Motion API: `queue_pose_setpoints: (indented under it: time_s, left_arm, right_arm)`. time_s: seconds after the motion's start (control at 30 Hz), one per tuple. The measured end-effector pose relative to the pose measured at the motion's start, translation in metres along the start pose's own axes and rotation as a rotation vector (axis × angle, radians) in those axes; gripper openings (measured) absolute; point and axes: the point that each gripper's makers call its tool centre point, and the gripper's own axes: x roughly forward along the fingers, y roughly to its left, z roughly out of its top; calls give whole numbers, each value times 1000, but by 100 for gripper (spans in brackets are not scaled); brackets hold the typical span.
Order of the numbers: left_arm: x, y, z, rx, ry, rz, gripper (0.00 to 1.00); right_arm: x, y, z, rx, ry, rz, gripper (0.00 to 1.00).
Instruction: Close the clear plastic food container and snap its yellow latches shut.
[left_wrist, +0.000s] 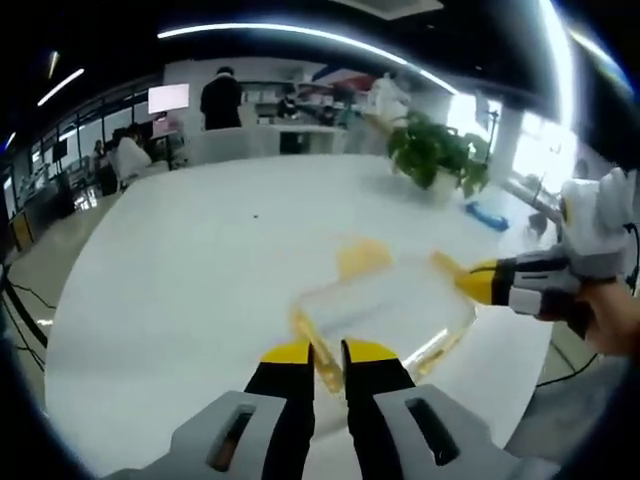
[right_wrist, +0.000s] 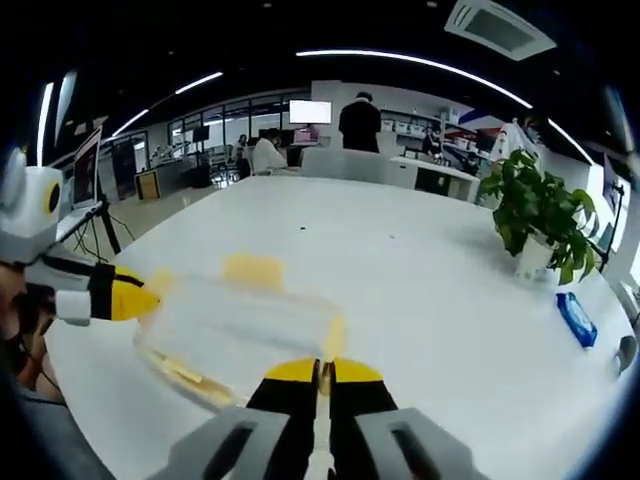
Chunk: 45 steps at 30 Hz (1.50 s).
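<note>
The clear plastic container (left_wrist: 385, 312) (right_wrist: 235, 322) lies on the white table (left_wrist: 190, 260) (right_wrist: 420, 260) with its lid on and yellow latches at its sides. In the left gripper view my left gripper (left_wrist: 328, 356) is at the near end, its jaws closed narrowly on a yellow latch (left_wrist: 327, 372). The right gripper (left_wrist: 470, 283) touches the opposite end beside another latch (left_wrist: 446, 265). In the right gripper view my right gripper (right_wrist: 322, 372) is shut, tips against a yellow latch (right_wrist: 336, 335). The left gripper (right_wrist: 128, 297) meets the container's far end.
A potted plant (left_wrist: 437, 155) (right_wrist: 540, 222) and a blue object (left_wrist: 487, 215) (right_wrist: 577, 318) sit on the table beyond the container. A laptop (right_wrist: 85, 165) stands off to one side. People and desks fill the office behind. A hand (left_wrist: 612, 325) holds the right gripper.
</note>
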Motion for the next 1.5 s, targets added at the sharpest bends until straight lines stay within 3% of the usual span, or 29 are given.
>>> queue_pose_setpoints:
  time_s: [1.5]
  left_arm:
    - [5,0,1,5,13,9,7]
  right_arm:
    - [3,-2,-4,2,1,2,0]
